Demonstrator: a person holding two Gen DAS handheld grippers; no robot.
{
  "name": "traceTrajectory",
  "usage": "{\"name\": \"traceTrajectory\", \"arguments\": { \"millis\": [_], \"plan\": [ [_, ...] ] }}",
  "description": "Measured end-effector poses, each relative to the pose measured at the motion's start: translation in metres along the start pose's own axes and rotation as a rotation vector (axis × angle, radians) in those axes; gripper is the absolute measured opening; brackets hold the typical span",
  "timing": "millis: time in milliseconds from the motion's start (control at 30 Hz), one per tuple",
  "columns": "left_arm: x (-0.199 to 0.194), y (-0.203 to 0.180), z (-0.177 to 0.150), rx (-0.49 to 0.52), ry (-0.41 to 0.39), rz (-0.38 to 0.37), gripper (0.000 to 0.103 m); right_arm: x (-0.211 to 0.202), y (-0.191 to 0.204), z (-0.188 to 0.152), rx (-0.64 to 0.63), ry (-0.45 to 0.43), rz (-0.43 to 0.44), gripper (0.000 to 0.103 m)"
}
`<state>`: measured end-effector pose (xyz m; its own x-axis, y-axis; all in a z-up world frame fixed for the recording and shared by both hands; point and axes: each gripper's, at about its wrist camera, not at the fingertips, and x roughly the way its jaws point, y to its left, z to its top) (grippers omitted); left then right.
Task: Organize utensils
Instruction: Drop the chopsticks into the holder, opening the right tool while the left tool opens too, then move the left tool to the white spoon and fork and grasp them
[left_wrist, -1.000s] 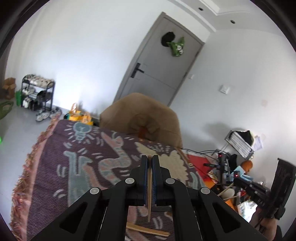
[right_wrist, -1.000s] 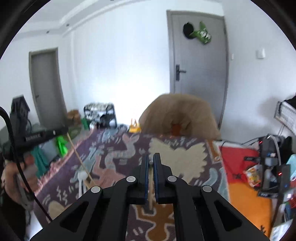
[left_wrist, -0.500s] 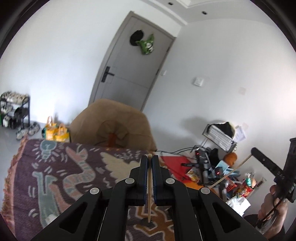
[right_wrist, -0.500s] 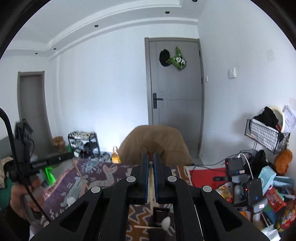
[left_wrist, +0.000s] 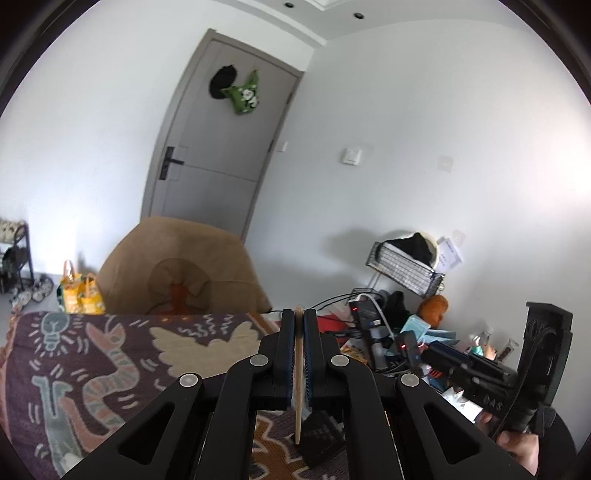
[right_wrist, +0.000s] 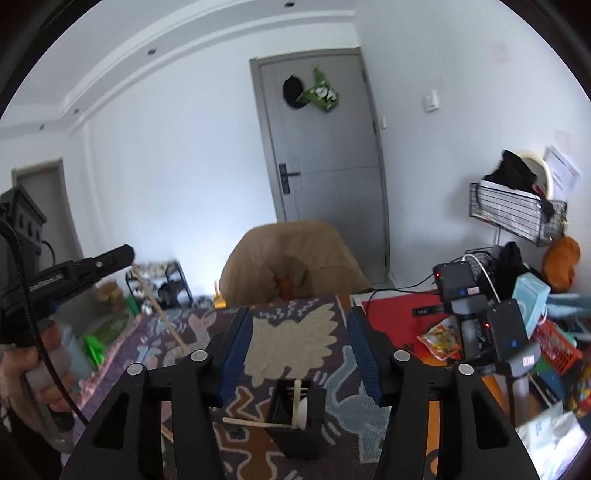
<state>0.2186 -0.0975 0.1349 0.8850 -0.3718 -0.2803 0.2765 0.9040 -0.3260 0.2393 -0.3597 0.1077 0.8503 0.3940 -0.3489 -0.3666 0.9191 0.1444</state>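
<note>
In the left wrist view my left gripper is shut on a wooden chopstick that hangs down between its pads, its tip just above a black utensil holder. My right gripper has its jaws opening, with nothing between them. Below it stands the black holder with a wooden chopstick upright inside and a white spoon leaning over its front. The right wrist view also shows the left gripper at far left with its chopstick slanting down.
The holder sits on a patterned cloth covering the table. A brown chair stands behind it. To the right lie a red mat, chargers, snack packs and a wire rack. A hand grips the left tool.
My right gripper held a chopstick shut between its pads; now its jaws are apart and the chopstick stands in the holder. The left gripper carried its chopstick rightward and up, over the holder.
</note>
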Motion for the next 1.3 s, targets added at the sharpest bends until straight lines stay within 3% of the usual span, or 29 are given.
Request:
{"name": "traceTrajectory", "arguments": {
  "millis": [267, 567, 933, 1000, 1133, 1167, 1300],
  "plan": [
    [0.027, -0.034, 0.003, 0.071, 0.001, -0.046, 0.004, -0.01, -0.032, -0.044, 0.136, 0.038, -0.059, 0.054],
    [0.053, -0.055, -0.011, 0.11, 0.045, -0.067, 0.004, 0.007, -0.035, -0.093, 0.225, 0.111, -0.043, 0.054],
    [0.066, -0.055, -0.029, 0.061, 0.115, -0.118, 0.006, 0.012, -0.027, -0.12, 0.236, 0.176, -0.05, 0.054],
    [0.065, -0.049, -0.033, 0.039, 0.137, -0.129, 0.012, 0.013, -0.025, -0.123, 0.239, 0.182, -0.05, 0.054],
    [0.053, -0.034, -0.037, -0.014, 0.131, -0.136, 0.071, 0.014, -0.022, -0.128, 0.243, 0.194, -0.047, 0.054],
    [0.05, -0.032, -0.038, -0.018, 0.121, -0.133, 0.078, 0.014, -0.021, -0.129, 0.242, 0.196, -0.047, 0.054],
    [0.036, -0.02, -0.04, -0.014, 0.121, -0.096, 0.085, 0.016, -0.016, -0.134, 0.242, 0.209, -0.045, 0.055]
  ]
}}
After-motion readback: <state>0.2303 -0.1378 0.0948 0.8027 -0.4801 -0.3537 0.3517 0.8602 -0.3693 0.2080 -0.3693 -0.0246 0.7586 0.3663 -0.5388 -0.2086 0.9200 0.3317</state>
